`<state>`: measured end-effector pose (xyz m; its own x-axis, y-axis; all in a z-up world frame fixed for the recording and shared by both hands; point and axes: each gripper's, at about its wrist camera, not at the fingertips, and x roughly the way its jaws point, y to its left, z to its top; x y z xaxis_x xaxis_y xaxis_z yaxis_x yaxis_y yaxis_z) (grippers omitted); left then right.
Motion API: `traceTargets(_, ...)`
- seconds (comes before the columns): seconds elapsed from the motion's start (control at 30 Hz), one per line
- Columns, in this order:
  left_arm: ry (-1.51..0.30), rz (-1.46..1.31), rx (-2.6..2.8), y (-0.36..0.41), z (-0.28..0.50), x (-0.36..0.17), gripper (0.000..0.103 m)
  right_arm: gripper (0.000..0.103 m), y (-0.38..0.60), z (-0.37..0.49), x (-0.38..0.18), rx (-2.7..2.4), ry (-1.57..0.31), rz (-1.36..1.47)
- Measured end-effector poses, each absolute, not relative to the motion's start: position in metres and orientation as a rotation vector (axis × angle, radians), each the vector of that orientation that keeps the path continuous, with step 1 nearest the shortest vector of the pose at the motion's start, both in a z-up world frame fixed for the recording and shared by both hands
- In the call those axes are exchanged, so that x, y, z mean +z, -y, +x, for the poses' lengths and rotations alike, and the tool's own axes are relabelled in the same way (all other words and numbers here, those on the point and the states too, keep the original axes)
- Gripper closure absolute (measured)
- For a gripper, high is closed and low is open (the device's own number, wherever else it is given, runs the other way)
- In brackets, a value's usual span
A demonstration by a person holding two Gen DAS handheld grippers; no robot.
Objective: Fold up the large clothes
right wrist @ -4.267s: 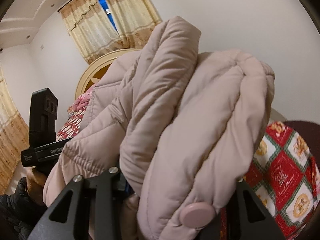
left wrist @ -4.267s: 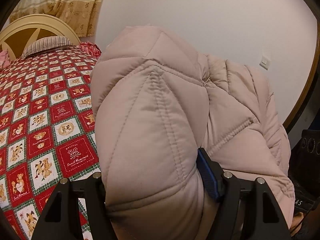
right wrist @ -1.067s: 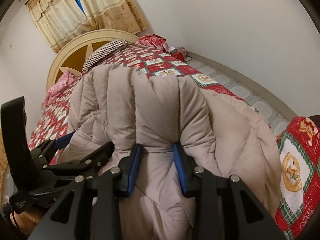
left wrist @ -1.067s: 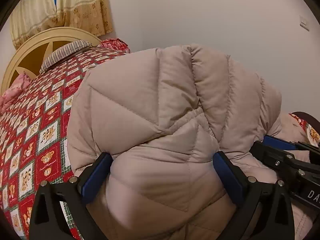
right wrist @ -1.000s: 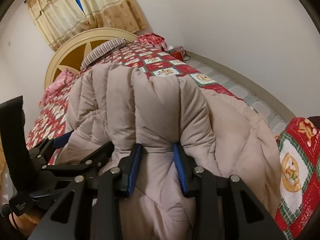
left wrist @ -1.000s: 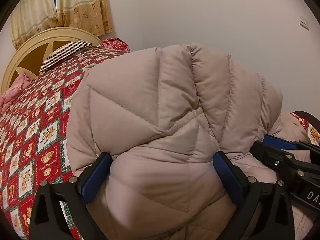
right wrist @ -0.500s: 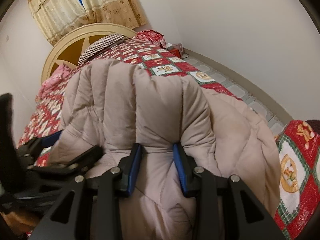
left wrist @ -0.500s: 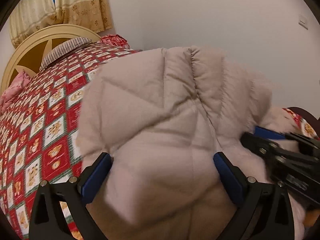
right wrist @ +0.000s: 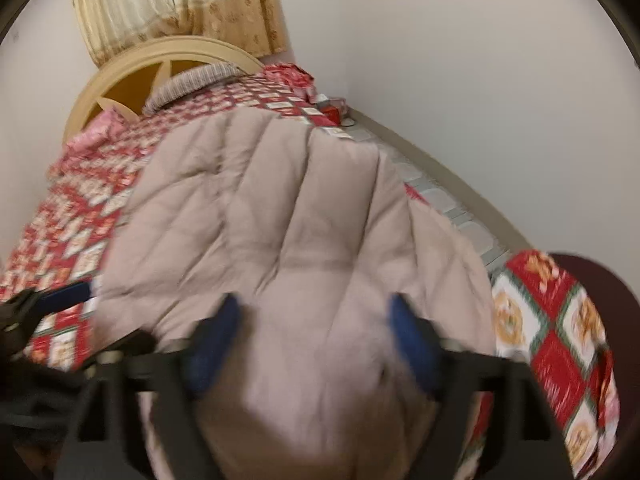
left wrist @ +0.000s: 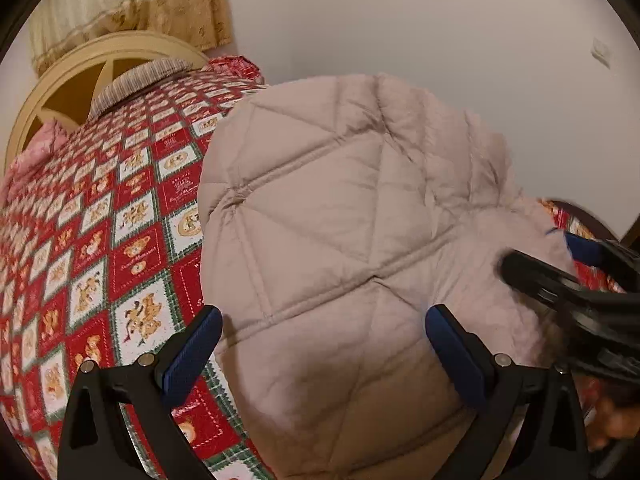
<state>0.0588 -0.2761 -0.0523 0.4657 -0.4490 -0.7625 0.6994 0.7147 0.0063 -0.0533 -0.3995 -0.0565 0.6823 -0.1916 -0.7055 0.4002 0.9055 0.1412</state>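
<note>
**Two grippers let go of the folded coat**

Both tools hang over the puffy pink coat [left wrist: 340, 240], which lies bundled on the bear-patterned bedspread [left wrist: 132, 248] near the bed's foot. At about seven o'clock of the bundle, the left gripper [left wrist: 320, 344] stands wide; its blue pads [left wrist: 192, 348] sit apart from the quilting, with the coat's near edge between them but unpressed. Toward four o'clock, the right gripper [right wrist: 316, 340] is opening its jaws, the coat's edge still between them, though blur hides whether the pads touch.

To release well, I'd judge each tool should lift straight off so no pad drags the top layer and undoes the fold. Padding this thick will likely spring up, so a gentle pat may help.

Beyond the coat, at eleven o'clock, stand a cream headboard [left wrist: 80, 76], a striped pillow [left wrist: 140, 80] and curtains [left wrist: 132, 0]. At two o'clock a tiled floor strip [right wrist: 452, 204] runs along the wall. Nothing blocks the withdrawal; only the two tools crowd each other.
</note>
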Motion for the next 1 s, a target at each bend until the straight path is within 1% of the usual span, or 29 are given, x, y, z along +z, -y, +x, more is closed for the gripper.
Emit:
traceTargets(0.2, -0.844, 0.293, -0.722, 0.272, 0.064, -0.055, 0.001, 0.017, 0.383, -0.109, -0.056, -0.319, -0.742, 0.283)
traceTargets(0.33, -0.788, 0.372, -0.718, 0.280, 0.059, -0.062, 0.001, 0.017, 0.398, -0.115, -0.097, -0.278, -0.788, 0.439)
traceTargets(0.4, -0.752, 0.398, -0.720, 0.282, 0.057, -0.064, 0.001, 0.017, 0.400, -0.115, -0.101, -0.282, -0.780, 0.453)
traceTargets(0.43, -0.745, 0.396, -0.721, 0.281, 0.057, -0.065, 0.001, 0.020, 0.400, -0.112, -0.095, -0.288, -0.793, 0.435)
traceTargets(0.47, -0.747, 0.384, -0.721, 0.281, 0.059, -0.065, 0.001, 0.032, 0.400, -0.112, -0.087, -0.292, -0.790, 0.413)
traceTargets(0.5, -0.754, 0.367, -0.719, 0.280, 0.061, -0.067, 0.001, 0.037, 0.399, -0.112, -0.075, -0.290, -0.768, 0.379)
traceTargets(0.53, -0.759, 0.358, -0.718, 0.281, 0.062, -0.068, 0.001, 0.046, 0.398, -0.110, -0.061, -0.291, -0.737, 0.328)
traceTargets(0.57, -0.760, 0.355, -0.718, 0.282, 0.063, -0.069, 0.001, 0.061, 0.397, -0.106, -0.047, -0.300, -0.705, 0.258)
traceTargets(0.6, -0.757, 0.358, -0.716, 0.284, 0.063, -0.069, 0.001, 0.068, 0.398, -0.097, -0.035, -0.316, -0.680, 0.201)
traceTargets(0.63, -0.753, 0.365, -0.711, 0.286, 0.062, -0.069, 0.001, 0.072, 0.402, -0.088, -0.028, -0.311, -0.665, 0.192)
traceTargets(0.7, -0.741, 0.384, -0.704, 0.287, 0.058, -0.068, 0.001, 0.072, 0.420, -0.057, -0.020, -0.260, -0.640, 0.276)
traceTargets(0.73, -0.733, 0.402, -0.706, 0.288, 0.057, -0.068, 0.001, 0.070, 0.426, -0.034, -0.021, -0.264, -0.642, 0.302)
traceTargets(0.77, -0.729, 0.413, -0.710, 0.289, 0.057, -0.068, 0.001, 0.069, 0.431, -0.013, -0.028, -0.255, -0.680, 0.306)
traceTargets(0.8, -0.729, 0.414, -0.714, 0.289, 0.058, -0.068, 0.001, 0.071, 0.433, 0.003, -0.039, -0.247, -0.731, 0.313)
traceTargets(0.83, -0.734, 0.408, -0.712, 0.290, 0.059, -0.069, 0.001, 0.072, 0.440, 0.025, -0.059, -0.267, -0.807, 0.320)
traceTargets(0.9, -0.757, 0.385, -0.703, 0.290, 0.063, -0.071, 0.001, 0.072, 0.444, 0.041, -0.074, -0.283, -0.828, 0.296)
traceTargets(1.0, -0.748, 0.394, -0.705, 0.288, 0.059, -0.067, 0.001, 0.070, 0.442, 0.042, -0.073, -0.317, -0.830, 0.310)
